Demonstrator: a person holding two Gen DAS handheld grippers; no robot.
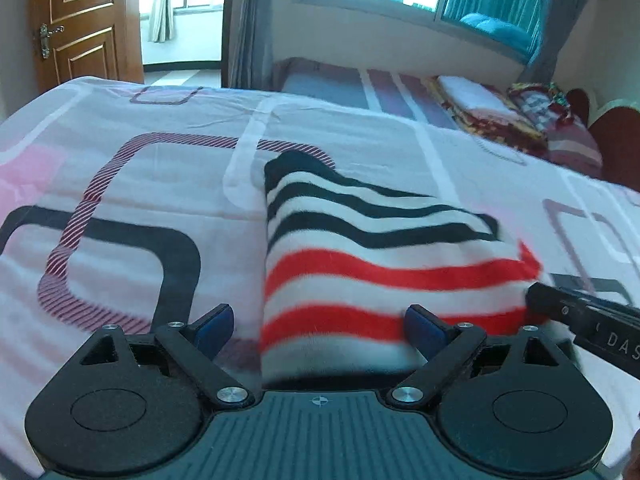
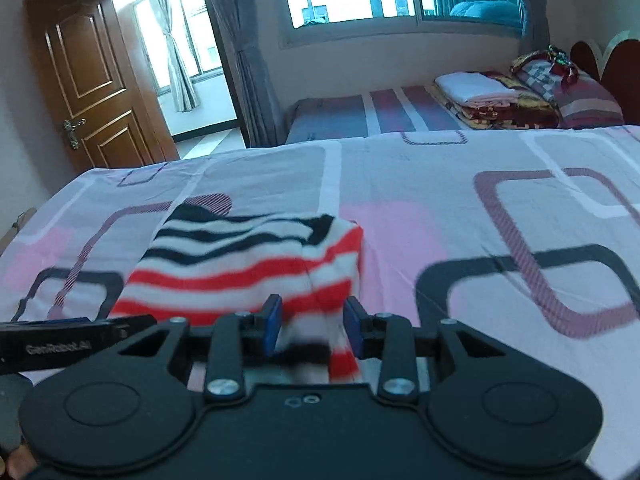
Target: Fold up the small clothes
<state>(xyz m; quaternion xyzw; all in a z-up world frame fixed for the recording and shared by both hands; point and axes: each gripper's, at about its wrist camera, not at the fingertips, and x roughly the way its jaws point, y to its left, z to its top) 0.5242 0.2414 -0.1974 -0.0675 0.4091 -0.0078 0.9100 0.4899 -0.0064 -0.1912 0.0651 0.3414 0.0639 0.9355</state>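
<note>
Right gripper (image 2: 310, 326): blue pads part-open, straddling the near hem of the fuzzy red, white and black striped garment (image 2: 248, 264); contact unclear. Left gripper (image 1: 320, 326): spread wide, same hem between its pads. Garment lies ahead, running away across the pink patterned bedsheet (image 2: 460, 216).

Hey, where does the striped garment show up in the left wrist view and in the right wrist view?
Left wrist: the striped garment fills the centre and lower right, reaching down between the left gripper fingers.
Right wrist: the striped garment lies centre-left, its near edge between the right gripper fingers.
Shared landmark: the brown door at upper left.
</note>
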